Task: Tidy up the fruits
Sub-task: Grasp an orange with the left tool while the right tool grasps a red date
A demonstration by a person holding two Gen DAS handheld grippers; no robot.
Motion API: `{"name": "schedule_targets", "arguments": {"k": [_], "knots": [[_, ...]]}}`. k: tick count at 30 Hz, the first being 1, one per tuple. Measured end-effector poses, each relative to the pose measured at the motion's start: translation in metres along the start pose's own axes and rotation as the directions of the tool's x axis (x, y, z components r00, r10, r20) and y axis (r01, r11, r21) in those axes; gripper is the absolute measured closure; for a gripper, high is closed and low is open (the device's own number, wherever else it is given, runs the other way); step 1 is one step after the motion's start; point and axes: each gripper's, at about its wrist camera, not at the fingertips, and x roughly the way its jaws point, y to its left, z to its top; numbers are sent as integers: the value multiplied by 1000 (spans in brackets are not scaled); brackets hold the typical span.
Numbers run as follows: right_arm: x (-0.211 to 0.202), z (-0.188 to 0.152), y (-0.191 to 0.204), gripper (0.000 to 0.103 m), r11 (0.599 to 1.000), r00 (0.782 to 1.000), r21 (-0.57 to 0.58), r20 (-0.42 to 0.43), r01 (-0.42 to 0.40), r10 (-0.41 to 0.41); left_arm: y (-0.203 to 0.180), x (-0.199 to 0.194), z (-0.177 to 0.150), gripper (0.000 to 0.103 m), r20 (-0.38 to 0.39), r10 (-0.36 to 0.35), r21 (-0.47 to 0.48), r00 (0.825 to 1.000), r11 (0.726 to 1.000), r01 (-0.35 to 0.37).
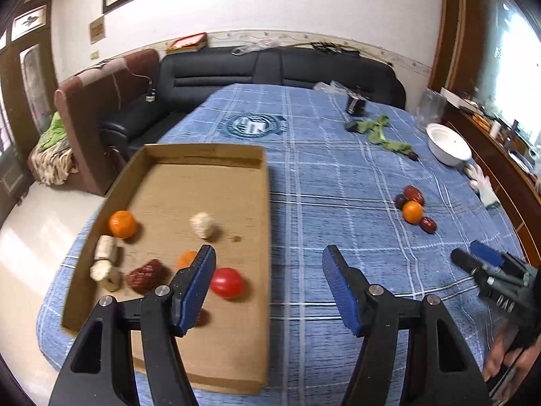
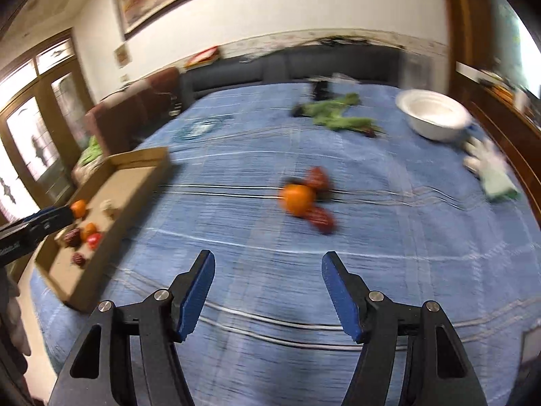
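Observation:
A shallow cardboard tray (image 1: 257, 196) lies on the blue plaid tablecloth. It holds an orange (image 1: 122, 224), a second small orange (image 1: 185, 259), a red tomato (image 1: 226, 282), a red date (image 1: 147, 272) and pale chunks (image 1: 203, 225). My left gripper (image 1: 268, 262) is open and empty over the tray's right wall. A loose orange (image 1: 412, 211) with red dates (image 1: 414, 195) lies on the cloth to the right. My right gripper (image 2: 268, 265) is open and empty, short of that orange (image 2: 298, 198). The tray also shows in the right wrist view (image 2: 135, 182).
A white bowl (image 1: 448, 148) stands at the far right, with a white glove (image 1: 481, 182) near it. Green leaves (image 1: 380, 132) and a dark small object (image 1: 355, 105) lie at the far side. A black sofa (image 1: 270, 67) stands behind the table. The right wrist view is motion-blurred.

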Motion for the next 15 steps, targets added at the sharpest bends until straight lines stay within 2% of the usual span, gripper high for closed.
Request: {"name": "schedule_targets", "arguments": {"k": [3, 7, 12, 15], "knots": [[-6, 0, -33, 32, 997, 998, 53, -6, 55, -55, -16, 8, -2, 38, -17, -24, 24, 1000, 999, 25], [-8, 6, -55, 32, 992, 995, 80, -10, 96, -95, -34, 14, -4, 38, -34, -55, 59, 998, 997, 56], [12, 13, -57, 31, 992, 993, 47, -33, 117, -115, -43, 20, -5, 38, -47, -59, 85, 997, 994, 63], [33, 22, -49, 31, 995, 994, 17, -53, 101, -100, -41, 25, -4, 37, -57, -54, 76, 997, 995, 58]]}}
